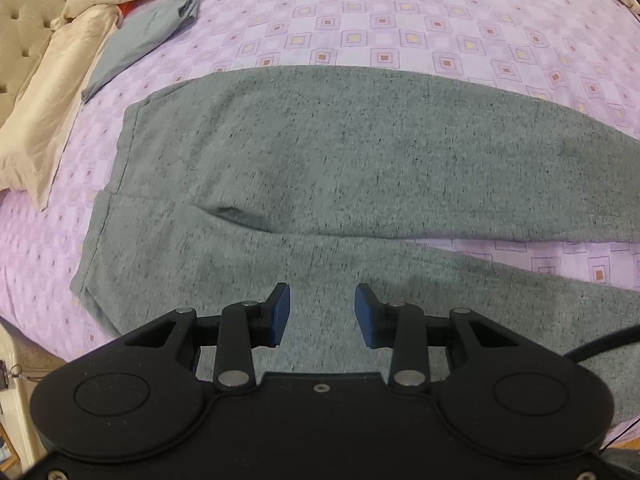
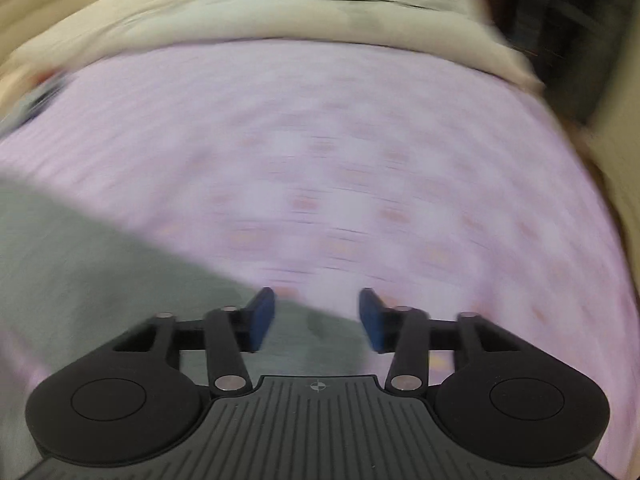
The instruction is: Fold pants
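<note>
A bed (image 1: 400,20) covered by a lilac sheet printed with small squares fills both views, with bare sheet stretching wide beyond the far edge of the clothing. Along the bed's far and left sides lies a rumpled cream duvet (image 1: 48,112), its edge overlapping the sheet. The heather-grey knit sweatpants (image 1: 320,152) lie flat across the middle of the bed, waistband edge to the left, the two legs running right with a narrow wedge of sheet showing between them. A folded grey-blue garment (image 1: 140,36) rests near the duvet, well apart from the pants. The left gripper (image 1: 322,316) hovers over the nearer leg, blue pads spread, holding nothing. In the blurred right wrist view, the right gripper (image 2: 316,320) is spread wide above the pants' edge (image 2: 100,264), open sheet ahead.
</note>
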A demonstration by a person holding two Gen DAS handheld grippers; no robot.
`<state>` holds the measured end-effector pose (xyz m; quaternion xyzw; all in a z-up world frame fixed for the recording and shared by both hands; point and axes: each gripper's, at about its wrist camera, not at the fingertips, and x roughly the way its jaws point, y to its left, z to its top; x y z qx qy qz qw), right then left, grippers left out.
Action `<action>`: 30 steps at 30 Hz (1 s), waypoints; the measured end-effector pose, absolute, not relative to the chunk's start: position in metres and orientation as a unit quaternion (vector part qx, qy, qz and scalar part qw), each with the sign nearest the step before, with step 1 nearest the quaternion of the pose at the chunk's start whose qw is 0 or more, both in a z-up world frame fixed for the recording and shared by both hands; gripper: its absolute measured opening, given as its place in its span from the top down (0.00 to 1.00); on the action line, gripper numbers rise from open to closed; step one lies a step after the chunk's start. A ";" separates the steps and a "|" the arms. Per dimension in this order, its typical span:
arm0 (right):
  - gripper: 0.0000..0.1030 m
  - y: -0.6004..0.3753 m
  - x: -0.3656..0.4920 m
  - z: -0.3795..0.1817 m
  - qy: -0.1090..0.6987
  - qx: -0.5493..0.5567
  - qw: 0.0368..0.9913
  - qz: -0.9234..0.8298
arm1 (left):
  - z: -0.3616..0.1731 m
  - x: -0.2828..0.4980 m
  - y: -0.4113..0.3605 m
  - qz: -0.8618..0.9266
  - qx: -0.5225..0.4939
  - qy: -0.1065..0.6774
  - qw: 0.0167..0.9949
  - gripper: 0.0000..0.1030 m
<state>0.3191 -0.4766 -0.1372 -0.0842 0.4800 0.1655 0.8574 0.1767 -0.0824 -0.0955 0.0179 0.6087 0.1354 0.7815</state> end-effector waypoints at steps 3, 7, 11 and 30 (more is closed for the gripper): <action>0.55 -0.441 0.325 -0.141 0.482 -0.125 0.836 0.232 | -0.097 0.188 -0.078 0.132 0.021 0.606 0.784 0.55; 0.54 -0.401 0.342 -0.148 0.495 -0.165 0.803 0.289 | -0.100 0.212 -0.068 0.127 0.008 0.607 0.784 0.55; 0.54 -0.375 0.354 -0.162 0.520 -0.207 0.761 0.328 | -0.106 0.244 -0.055 0.121 -0.010 0.610 0.783 0.55; 0.95 -0.322 0.330 -0.162 0.531 -0.294 0.715 0.348 | -0.161 0.410 -0.006 0.085 -0.167 0.642 0.744 0.56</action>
